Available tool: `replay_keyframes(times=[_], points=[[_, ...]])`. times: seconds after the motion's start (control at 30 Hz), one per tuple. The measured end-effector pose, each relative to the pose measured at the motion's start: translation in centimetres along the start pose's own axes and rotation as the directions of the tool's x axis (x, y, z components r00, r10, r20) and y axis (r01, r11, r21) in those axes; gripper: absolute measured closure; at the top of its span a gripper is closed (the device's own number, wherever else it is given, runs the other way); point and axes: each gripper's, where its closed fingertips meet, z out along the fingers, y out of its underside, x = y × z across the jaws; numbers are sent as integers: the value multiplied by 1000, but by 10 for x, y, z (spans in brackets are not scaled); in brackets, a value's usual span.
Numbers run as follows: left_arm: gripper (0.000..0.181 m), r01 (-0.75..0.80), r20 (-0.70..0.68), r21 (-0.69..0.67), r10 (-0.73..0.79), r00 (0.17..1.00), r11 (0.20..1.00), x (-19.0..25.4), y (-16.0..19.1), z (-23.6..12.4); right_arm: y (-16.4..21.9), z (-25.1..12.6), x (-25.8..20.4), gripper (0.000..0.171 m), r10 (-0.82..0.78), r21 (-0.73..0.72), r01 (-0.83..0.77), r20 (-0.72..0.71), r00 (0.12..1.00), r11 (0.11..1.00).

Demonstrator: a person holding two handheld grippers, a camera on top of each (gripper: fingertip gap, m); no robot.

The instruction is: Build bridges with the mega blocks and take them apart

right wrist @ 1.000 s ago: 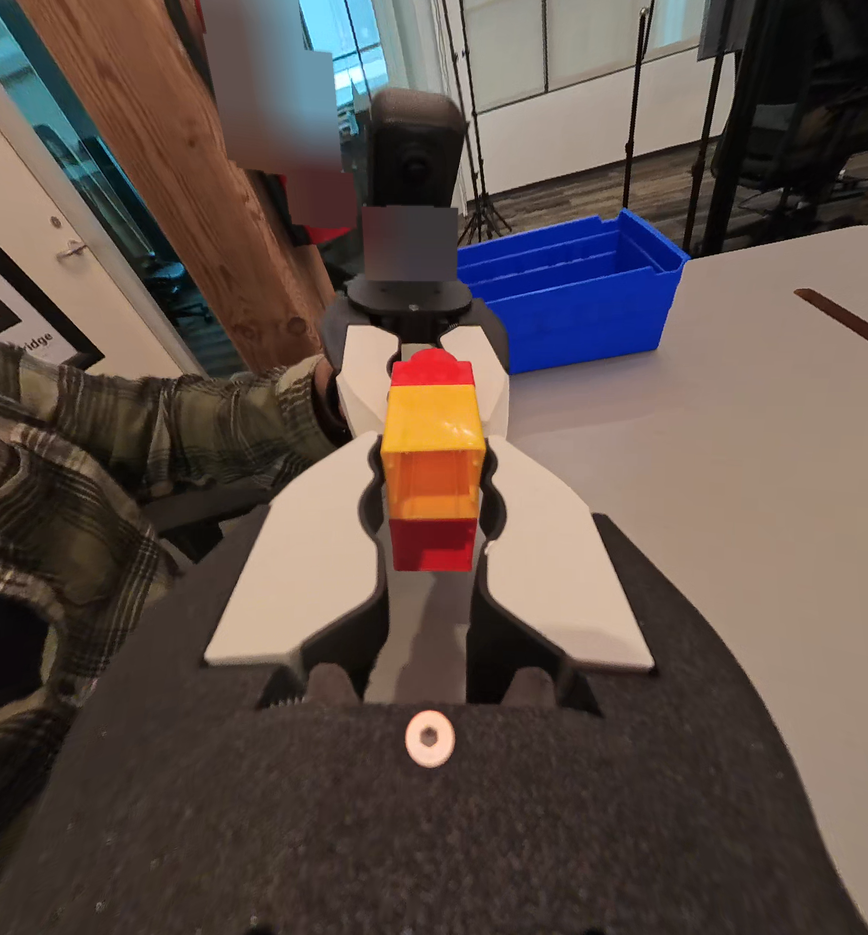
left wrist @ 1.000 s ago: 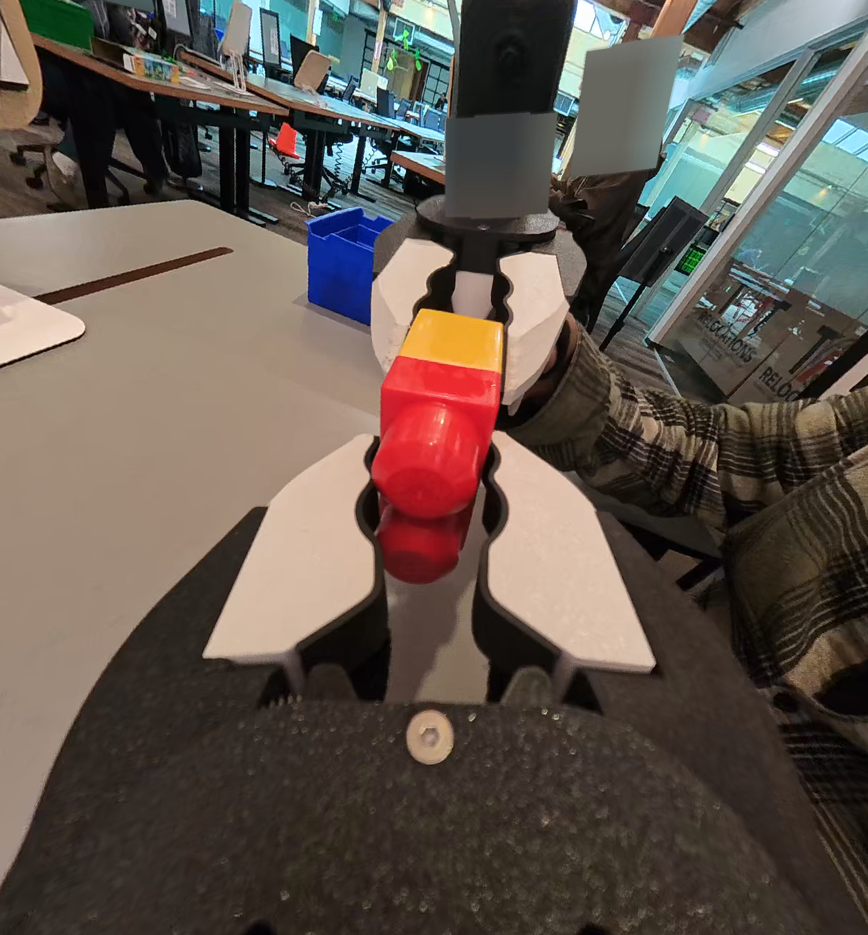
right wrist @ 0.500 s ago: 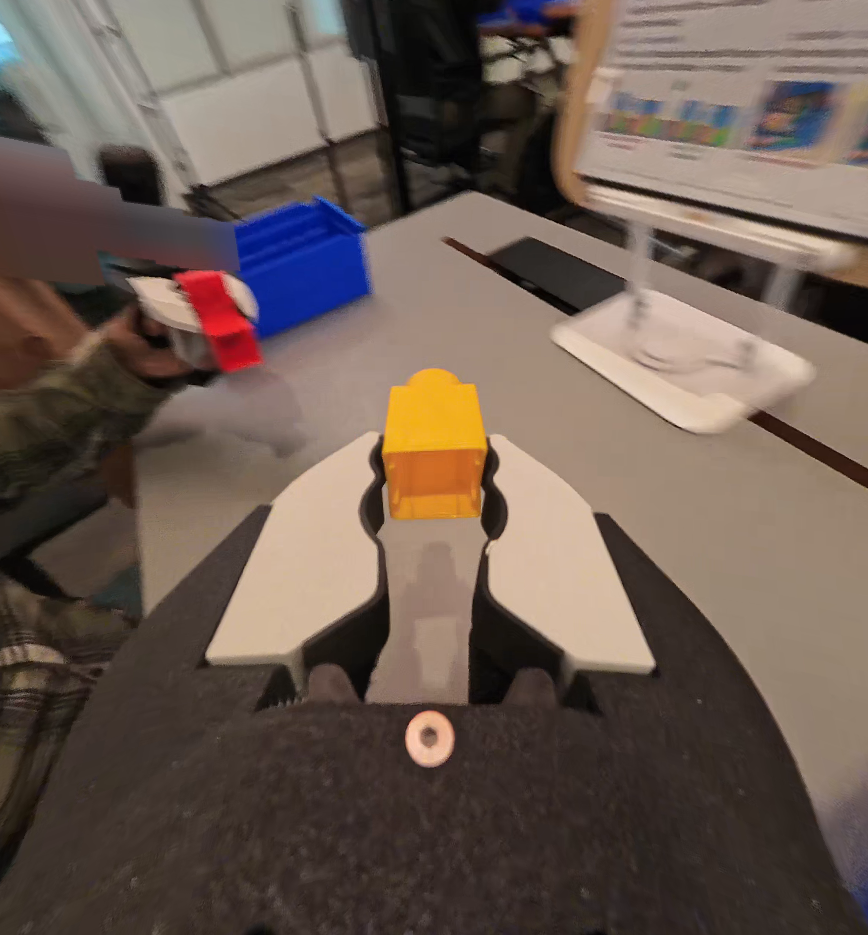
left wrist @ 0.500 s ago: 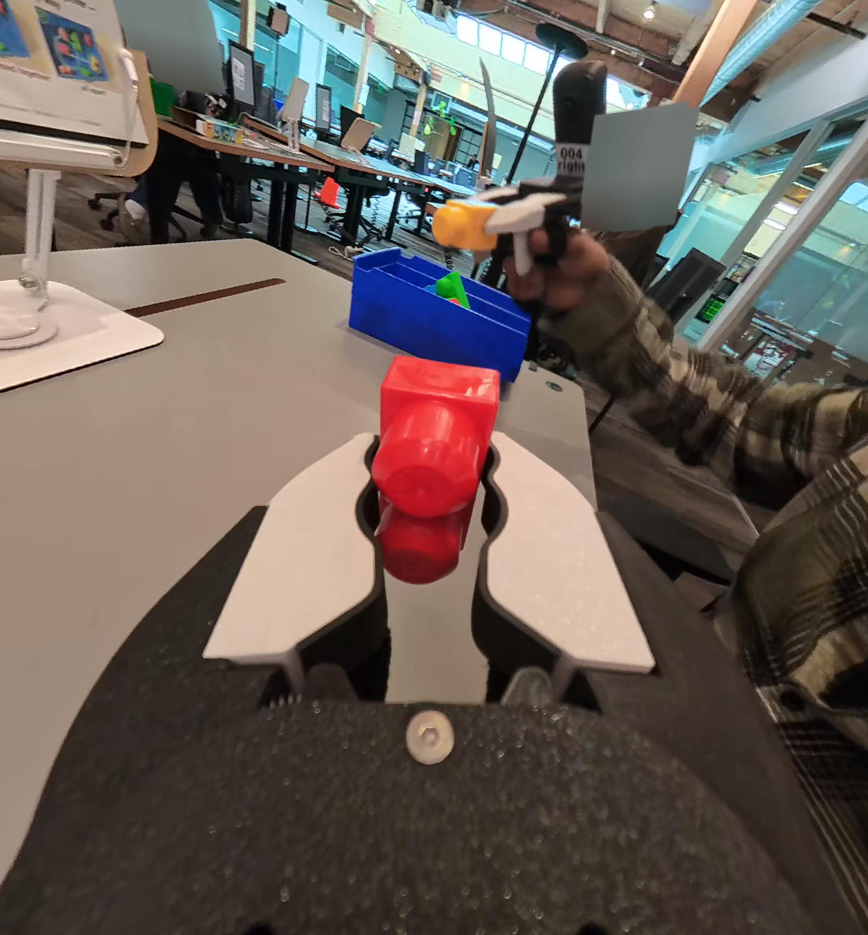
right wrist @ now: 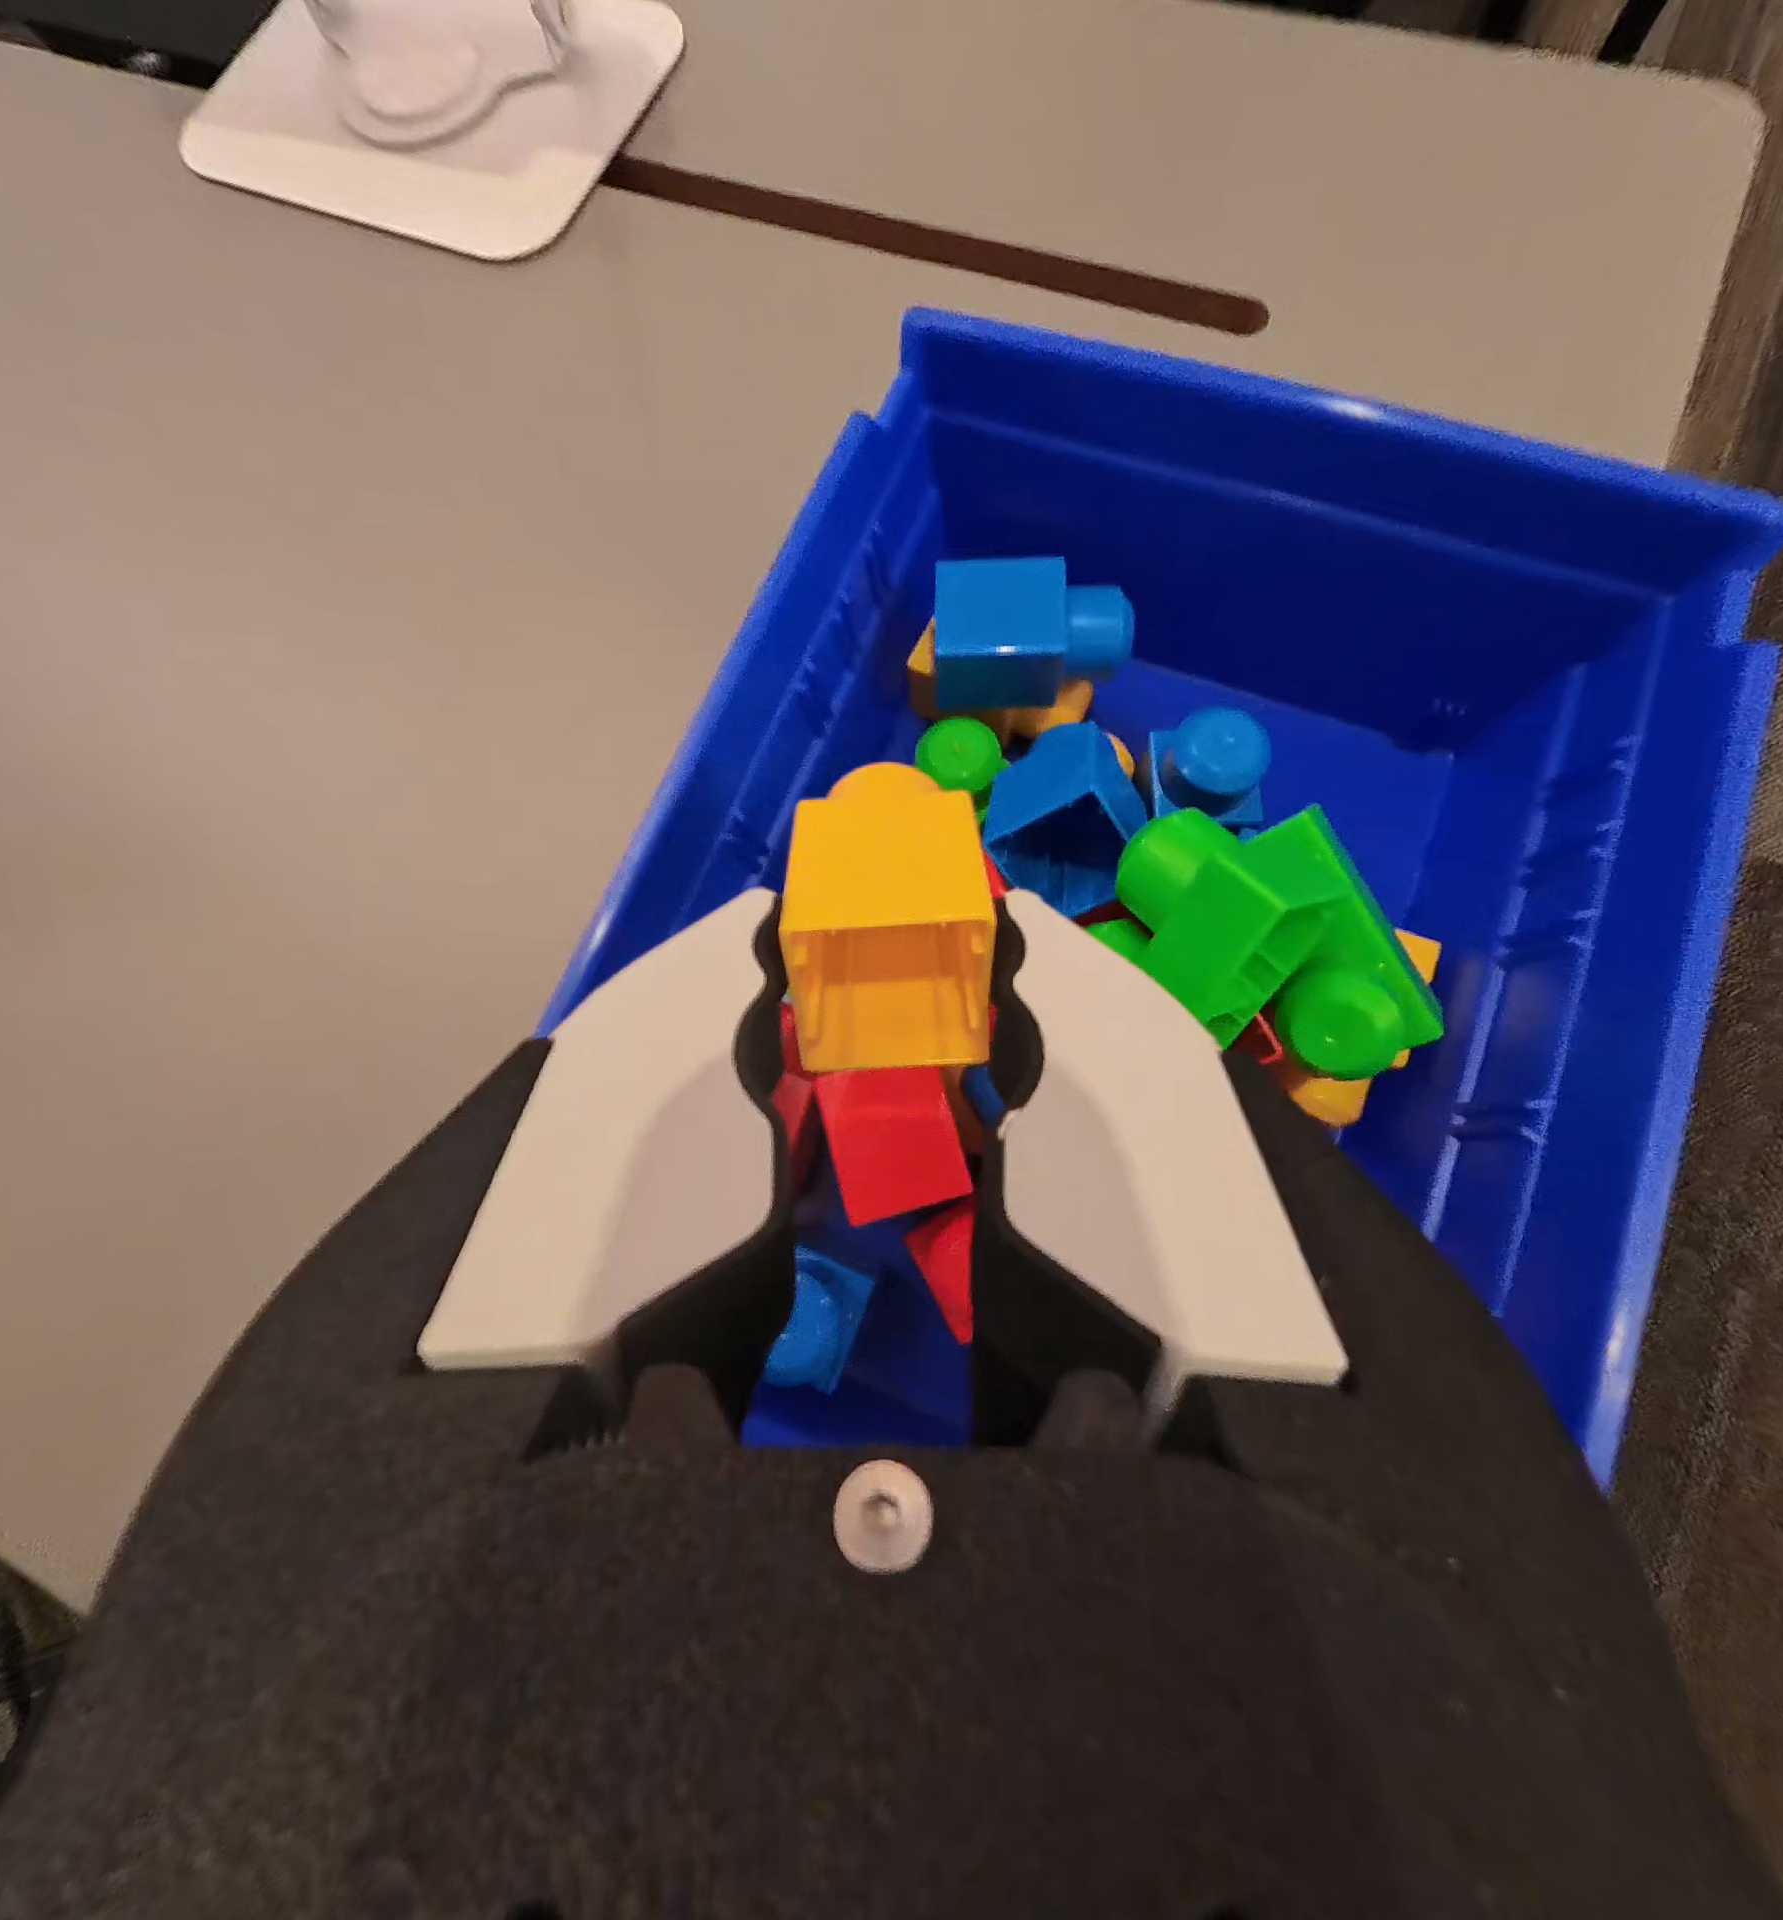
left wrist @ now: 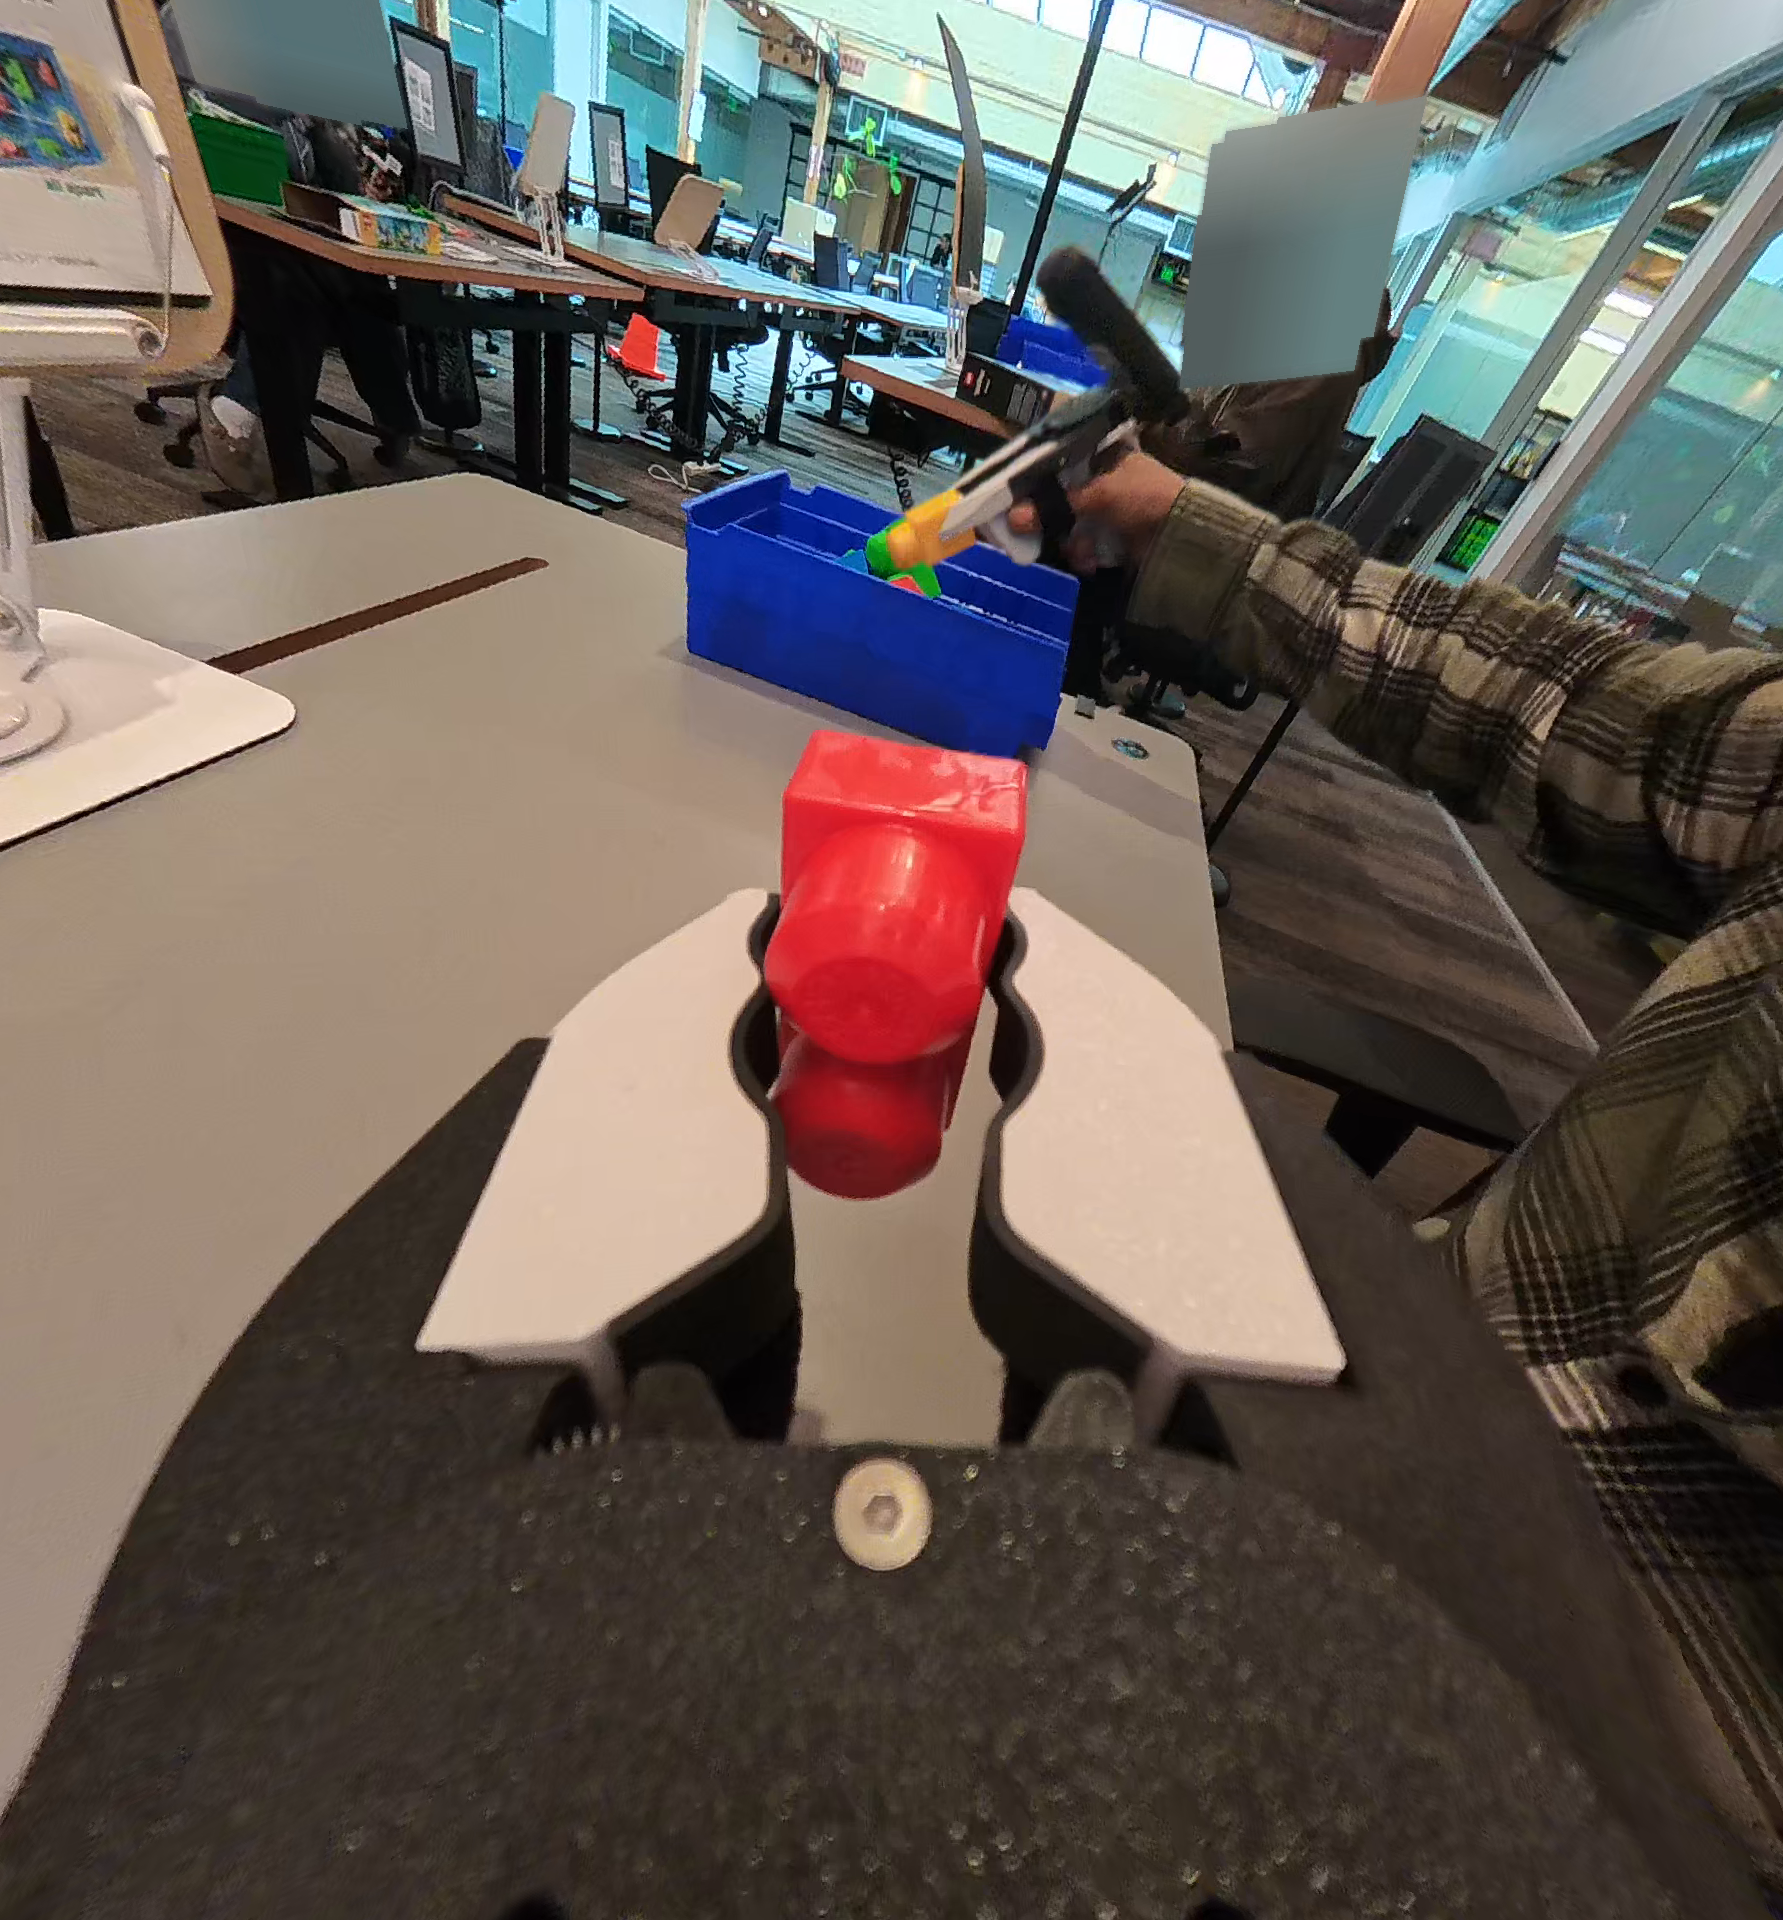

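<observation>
My left gripper (left wrist: 887, 935) is shut on a red block (left wrist: 902, 852), stud end towards the camera, held above the grey table (left wrist: 347, 883). My right gripper (right wrist: 887, 935) is shut on a yellow block (right wrist: 882, 904), hollow underside towards the camera, and hangs over the blue bin (right wrist: 1386, 436). The bin holds several loose blue, green, red and yellow blocks (right wrist: 1251, 914). The left wrist view shows the right gripper (left wrist: 970, 509) farther off, tilted down with the yellow block (left wrist: 923, 530) over the bin (left wrist: 866, 644).
A white stand base (right wrist: 430, 114) sits at the back of the table; it also shows at the left of the left wrist view (left wrist: 87, 727). A dark strip (right wrist: 928, 249) runs across the table. The bin stands near the table's corner. A plaid sleeve (left wrist: 1489, 675) reaches in from the right.
The red and yellow blocks were pulled apart. My right gripper carried the yellow block away and now tilts down over the blue bin. My left gripper keeps the red block.
</observation>
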Motion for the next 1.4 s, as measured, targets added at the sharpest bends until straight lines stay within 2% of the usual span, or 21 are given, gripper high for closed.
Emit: replay_keyframes(times=[0.1, 0.2, 0.3, 0.4, 0.5, 0.57, 0.67, 0.8, 0.93, 1.13, 1.17, 1.2, 1.23, 1.4], points=[[143, 14, 2, 14, -14, 1000, 1000, -3, -2, 0, 9, 11, 5, 132, 12, -12, -12, 7, 1000, 1000], [144, 28, 12, 20, -28, 1000, 999, -7, -2, -2, 1, 4, 7, 97, 22, 33, -22, -7, 1000, 999], [143, 41, 15, 25, -42, 999, 999, -11, -2, -4, -29, -19, -10, 83, -44, 143, 48, -29, 999, 988], [144, 55, 5, 37, -55, 998, 998, -14, -5, -1, -68, -33, -75, 78, -175, 300, 147, 68, 982, 943], [144, 68, -18, 56, -67, 998, 996, -14, -9, 8, -90, -26, -176, 75, -324, 425, 192, 263, 909, 885], [143, 79, -39, 68, -77, 996, 995, -11, -11, 16, -93, -12, -246, 76, -394, 486, 171, 405, 825, 857], [143, 100, -70, 83, -95, 993, 991, -6, -14, 27, -84, 16, -340, 79, -447, 499, 135, 583, 678, 856], [143, 95, -90, 86, -87, 992, 992, 2, -15, 35, -75, 48, -415, 85, -476, 490, 144, 667, 572, 860], [143, 86, -101, 78, -78, 992, 993, 8, -14, 38, -73, 67, -444, 90, -482, 469, 172, 690, 540, 866], [144, 80, -116, 80, -71, 991, 994, 12, -12, 40, -71, 74, -458, 106, -492, 461, 196, 714, 499, 866], [144, 83, -120, 81, -73, 990, 993, 12, -11, 40, -71, 73, -461, 113, -497, 464, 197, 717, 488, 863], [143, 85, -123, 82, -75, 990, 993, 12, -11, 41, -70, 72, -462, 133, -511, 475, 203, 718, 472, 856], [143, 82, -125, 84, -71, 990, 993, 12, -11, 41, -70, 71, -463, 137, -522, 485, 208, 715, 465, 849], [143, 65, -151, 68, -54, 987, 996, 17, -8, 40, -67, 69, -463, 139, -531, 491, 212, 725, 439, 845]])
